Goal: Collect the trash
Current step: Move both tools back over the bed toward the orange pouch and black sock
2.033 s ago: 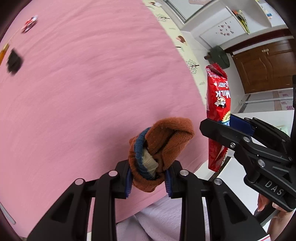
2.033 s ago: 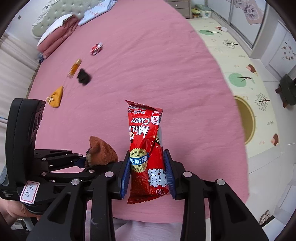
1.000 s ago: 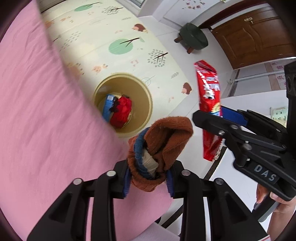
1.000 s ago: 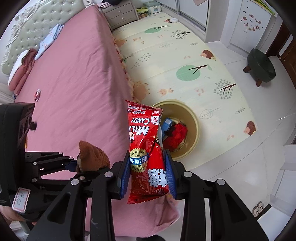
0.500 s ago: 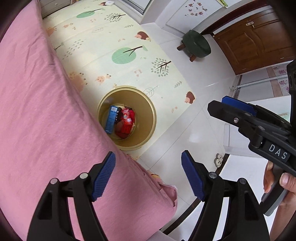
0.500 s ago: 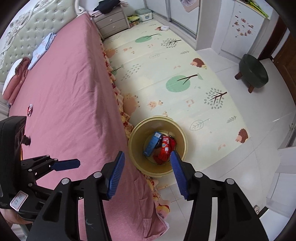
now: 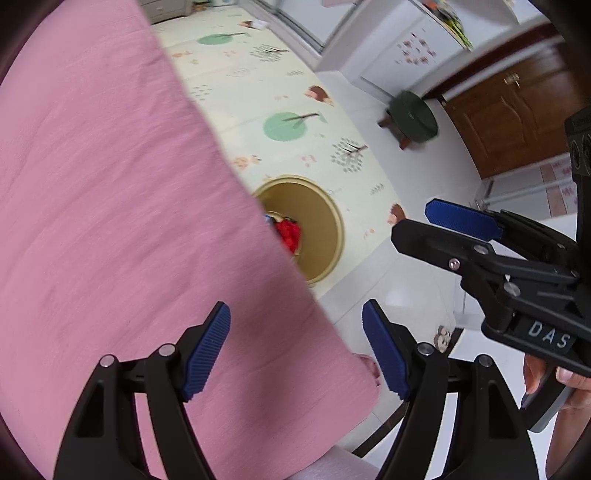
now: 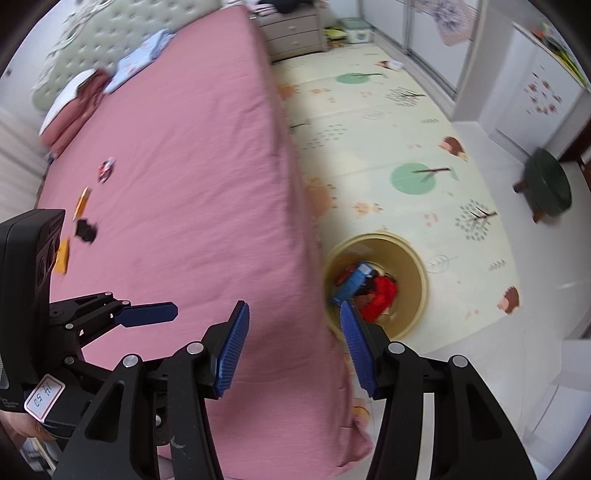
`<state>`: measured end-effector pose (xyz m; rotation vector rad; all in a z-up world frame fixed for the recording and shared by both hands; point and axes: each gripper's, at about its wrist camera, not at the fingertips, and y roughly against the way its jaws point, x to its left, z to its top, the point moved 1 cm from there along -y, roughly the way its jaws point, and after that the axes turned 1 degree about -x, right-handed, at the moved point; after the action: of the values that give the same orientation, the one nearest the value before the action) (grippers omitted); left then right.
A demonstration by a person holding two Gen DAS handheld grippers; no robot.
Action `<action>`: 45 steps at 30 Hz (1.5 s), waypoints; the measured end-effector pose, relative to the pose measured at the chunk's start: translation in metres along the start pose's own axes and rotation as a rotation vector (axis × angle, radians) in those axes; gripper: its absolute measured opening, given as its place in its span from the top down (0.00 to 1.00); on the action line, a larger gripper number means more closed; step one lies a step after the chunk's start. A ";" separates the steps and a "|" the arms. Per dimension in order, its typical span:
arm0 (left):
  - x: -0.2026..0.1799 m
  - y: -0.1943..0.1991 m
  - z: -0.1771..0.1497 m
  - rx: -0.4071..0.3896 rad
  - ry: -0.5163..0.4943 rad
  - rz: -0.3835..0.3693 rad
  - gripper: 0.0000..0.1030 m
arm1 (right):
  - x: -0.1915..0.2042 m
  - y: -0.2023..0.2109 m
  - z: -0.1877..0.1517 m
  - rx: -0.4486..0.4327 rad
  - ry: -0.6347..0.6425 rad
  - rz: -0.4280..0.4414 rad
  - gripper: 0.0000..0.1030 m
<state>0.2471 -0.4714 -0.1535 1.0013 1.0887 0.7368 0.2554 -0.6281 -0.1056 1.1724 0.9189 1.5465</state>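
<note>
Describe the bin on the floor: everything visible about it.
The bin is round, tan-yellow, apparently plastic, with a rolled rim. It stands upright and open on the patterned play mat, close beside the pink bed, whose edge hides part of it in the left wrist view. Inside lie a blue box and red wrappers. Neither gripper touches it.

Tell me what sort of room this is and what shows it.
Most likely a bedroom in a home, probably one a child uses. A bed with a pink cover and padded headboard fills one side, a dresser stands near it, and a cartoon play mat covers the floor.
</note>
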 end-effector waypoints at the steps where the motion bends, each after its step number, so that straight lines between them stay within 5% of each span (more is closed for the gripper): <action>1: 0.012 0.007 -0.007 -0.009 0.021 0.003 0.29 | 0.016 -0.003 0.000 0.003 0.017 0.010 0.51; 22: 0.257 0.129 -0.163 -0.153 0.331 0.107 0.28 | 0.301 -0.062 -0.027 0.067 0.281 0.134 0.51; 34: 0.389 0.164 -0.206 -0.208 0.468 0.133 0.25 | 0.430 -0.112 -0.025 0.082 0.320 0.153 0.51; 45: 0.488 0.194 -0.206 -0.289 0.648 0.166 0.24 | 0.505 -0.150 0.023 0.082 0.397 0.154 0.48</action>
<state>0.2030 0.0902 -0.1803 0.6146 1.4047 1.3712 0.2718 -0.1015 -0.1141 1.0288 1.1820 1.9249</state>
